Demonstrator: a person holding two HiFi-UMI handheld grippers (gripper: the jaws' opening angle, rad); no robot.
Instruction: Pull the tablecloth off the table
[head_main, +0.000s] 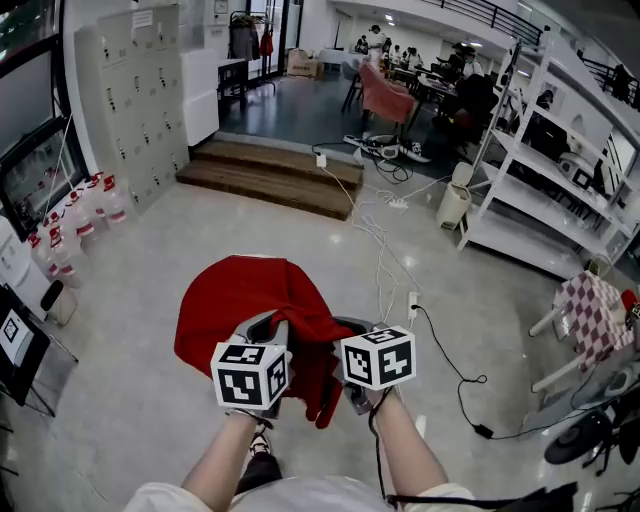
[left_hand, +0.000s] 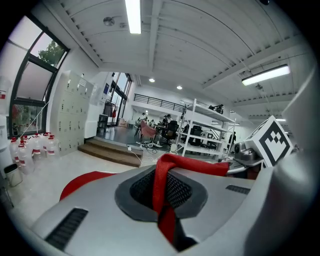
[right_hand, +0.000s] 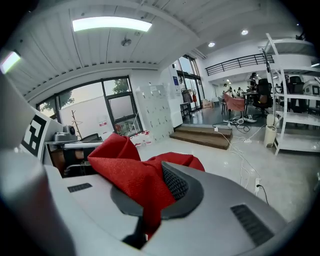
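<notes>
Head view: left gripper (head_main: 268, 328) and right gripper (head_main: 350, 330) pinch red tablecloth (head_main: 240, 295) above glossy floor (head_main: 150, 230).

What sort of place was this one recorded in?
Probably an open-plan workshop or lab-style office: grey lockers along the left wall, white shelving racks on the right, and power cables trailing over the polished floor.

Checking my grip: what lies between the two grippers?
A bunched fold of red tablecloth joins left gripper and right gripper, both shut on it; head view shows it.
</notes>
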